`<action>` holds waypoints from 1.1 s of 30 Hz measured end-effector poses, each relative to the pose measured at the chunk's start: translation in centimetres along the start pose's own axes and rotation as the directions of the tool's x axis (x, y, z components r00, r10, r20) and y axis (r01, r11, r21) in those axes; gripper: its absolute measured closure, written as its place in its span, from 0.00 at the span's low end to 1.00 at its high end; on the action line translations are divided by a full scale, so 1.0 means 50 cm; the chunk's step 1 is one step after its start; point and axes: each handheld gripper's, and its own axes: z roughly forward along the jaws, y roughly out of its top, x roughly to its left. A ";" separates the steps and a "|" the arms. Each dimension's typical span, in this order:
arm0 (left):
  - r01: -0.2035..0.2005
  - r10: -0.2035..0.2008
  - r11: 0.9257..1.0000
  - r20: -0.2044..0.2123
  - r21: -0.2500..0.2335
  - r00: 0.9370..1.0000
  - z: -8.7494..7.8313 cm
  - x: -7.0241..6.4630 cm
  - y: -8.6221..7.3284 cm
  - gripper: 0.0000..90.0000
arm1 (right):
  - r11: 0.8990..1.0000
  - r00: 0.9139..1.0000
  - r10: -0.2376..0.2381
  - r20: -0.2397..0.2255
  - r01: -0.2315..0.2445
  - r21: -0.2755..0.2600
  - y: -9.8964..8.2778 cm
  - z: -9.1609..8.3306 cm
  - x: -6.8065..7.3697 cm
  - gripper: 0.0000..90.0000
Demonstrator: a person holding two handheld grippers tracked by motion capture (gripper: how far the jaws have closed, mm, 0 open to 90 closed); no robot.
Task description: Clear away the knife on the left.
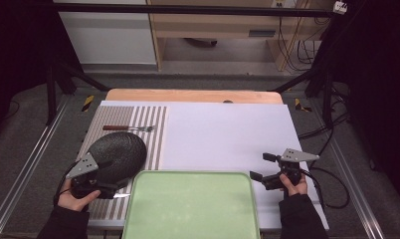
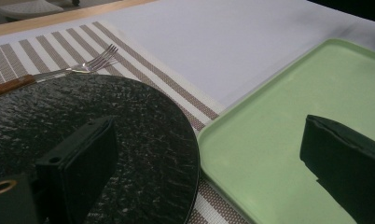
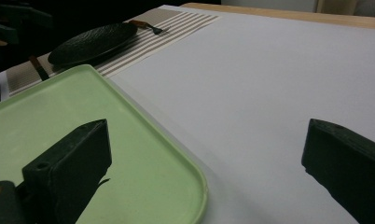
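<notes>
The left gripper (image 1: 106, 185) sits with its jaws spread wide and nothing between them, right at the near edge of the black plate (image 1: 114, 155). In the left gripper view one jaw hangs over the plate's textured top while the other hangs over the green tray (image 2: 288, 140), so the plate's rim runs through the gap, closer to the jaw on the plate side. The plate lies flat on the striped mat (image 1: 153, 124), straight ahead of this gripper and slightly toward its outer side, with its edge just beside the tray's corner, perhaps touching it.

The right gripper (image 1: 263, 167) is also spread open and empty, well apart from the plate, hovering over the white surface (image 1: 228, 134) beyond the tray's far side. The left one is clearly the nearer to the plate.

A fork (image 1: 128, 128) with a wooden handle lies past the plate, its long axis running across the mat, tines pointing toward the white surface.
</notes>
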 end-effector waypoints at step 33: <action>-0.008 0.018 0.984 -0.054 0.177 0.998 -0.071 0.023 -0.038 0.03 | 1.000 1.000 -0.004 -0.001 0.004 0.014 -0.002 0.004 0.001 0.02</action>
